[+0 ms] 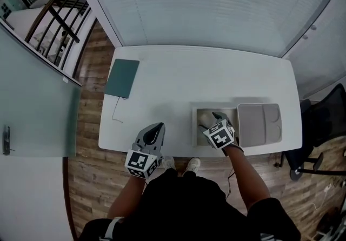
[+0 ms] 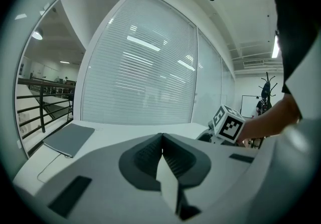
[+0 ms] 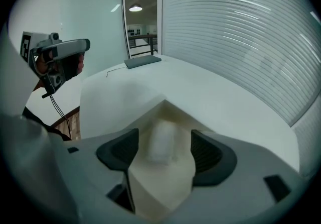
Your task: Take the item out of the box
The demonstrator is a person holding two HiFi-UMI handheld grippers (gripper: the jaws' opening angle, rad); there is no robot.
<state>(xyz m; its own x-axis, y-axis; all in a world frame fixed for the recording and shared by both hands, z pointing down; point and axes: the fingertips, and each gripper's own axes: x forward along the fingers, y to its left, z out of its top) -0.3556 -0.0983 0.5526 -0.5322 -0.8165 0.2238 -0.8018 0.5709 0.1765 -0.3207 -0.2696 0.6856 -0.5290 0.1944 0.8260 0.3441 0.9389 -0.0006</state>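
Gaping over the box (image 1: 195, 126), right gripper (image 3: 163, 135) jaws straddle an item (image 3: 161, 143) the head view hides; left gripper (image 2: 161, 138) jaws closed.

In the head view, the inside of the box (image 1: 195, 126), right of centre, is largely covered by the right gripper (image 1: 211, 119). In the right gripper view, a pale item (image 3: 161, 141), low at centre, is blurred; its kind cannot be told. A chair (image 1: 324, 121) is cut off by the head view's right edge.

office: white desk (image 1: 178, 78), blinds (image 1: 205, 2), chair (image 1: 327, 118)
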